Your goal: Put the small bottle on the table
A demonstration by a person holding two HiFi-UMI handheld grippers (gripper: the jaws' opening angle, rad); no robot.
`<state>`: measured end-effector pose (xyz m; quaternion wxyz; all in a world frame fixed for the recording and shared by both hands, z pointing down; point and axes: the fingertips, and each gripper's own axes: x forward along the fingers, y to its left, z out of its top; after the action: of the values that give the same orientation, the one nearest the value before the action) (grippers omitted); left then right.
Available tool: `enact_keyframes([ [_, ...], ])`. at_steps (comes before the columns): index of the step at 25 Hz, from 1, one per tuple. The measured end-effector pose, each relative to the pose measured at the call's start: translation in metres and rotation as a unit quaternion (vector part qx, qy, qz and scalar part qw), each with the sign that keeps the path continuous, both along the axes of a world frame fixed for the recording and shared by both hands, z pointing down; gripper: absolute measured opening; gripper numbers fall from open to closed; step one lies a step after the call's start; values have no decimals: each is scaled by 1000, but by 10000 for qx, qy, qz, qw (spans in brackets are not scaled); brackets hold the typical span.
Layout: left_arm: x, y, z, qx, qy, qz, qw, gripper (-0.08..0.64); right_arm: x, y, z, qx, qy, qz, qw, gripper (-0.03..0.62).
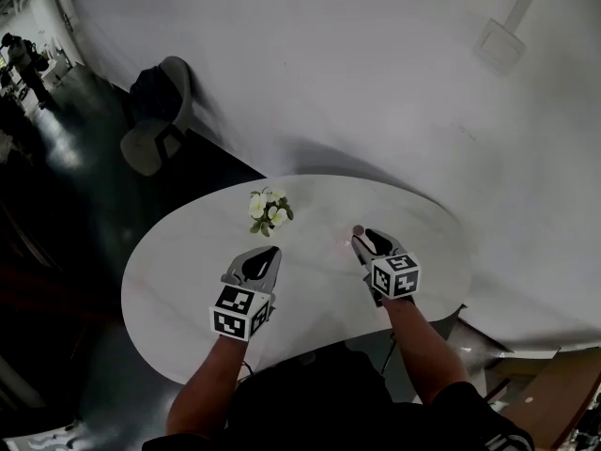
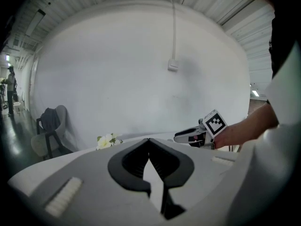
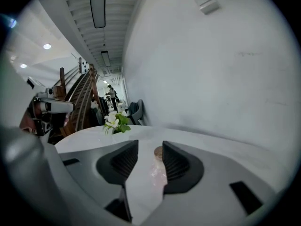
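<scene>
The small bottle (image 3: 158,166), clear and pinkish with a brown cap, stands upright on the white oval table (image 1: 188,252). It sits between the jaws of my right gripper (image 3: 150,146), close against the right pad (image 3: 175,163), with a gap on its left side. The jaws stand wide and do not press on it. In the head view the bottle (image 1: 358,233) shows at the tip of the right gripper (image 1: 366,237), right of the table's middle. My left gripper (image 1: 269,252) hovers over the table's middle, its tips touching and nothing held.
A small bunch of white flowers (image 1: 269,209) stands at the table's far side, ahead of the left gripper. A grey chair (image 1: 160,125) with a dark bag is on the floor at far left. A white wall runs behind the table.
</scene>
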<state>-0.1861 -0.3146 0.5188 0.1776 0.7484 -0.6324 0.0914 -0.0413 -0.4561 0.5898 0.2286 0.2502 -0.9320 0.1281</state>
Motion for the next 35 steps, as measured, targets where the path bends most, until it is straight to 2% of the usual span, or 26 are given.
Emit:
enact_keyframes([
  [5,-8,18,-12,132,2,107,9999,12,3,31,-30,180,-188,159,9995,148],
  [12,-10,25,-32,335,-66,78,9994,12,9,62,-74,311,-513,-92,9982,47],
  [16,-14,23,-44,389,-118,-192,9990,12,12,71,-107,463,-814,-506,9943,12],
  [19,-17,22,-54,454,-148,-458,9978,12,14,73,-132,641,-1010,-810,9895,12],
  [24,-25,23,-71,557,-276,-876,9942,12,15,67,-166,857,-1383,-1041,9812,11],
  [29,-30,25,-80,604,-345,-1139,9911,12,10,69,-183,985,-1539,-1328,9742,11],
  [35,-28,31,-83,585,-384,-1319,9888,12,4,69,-187,913,-1642,-1515,9704,11],
])
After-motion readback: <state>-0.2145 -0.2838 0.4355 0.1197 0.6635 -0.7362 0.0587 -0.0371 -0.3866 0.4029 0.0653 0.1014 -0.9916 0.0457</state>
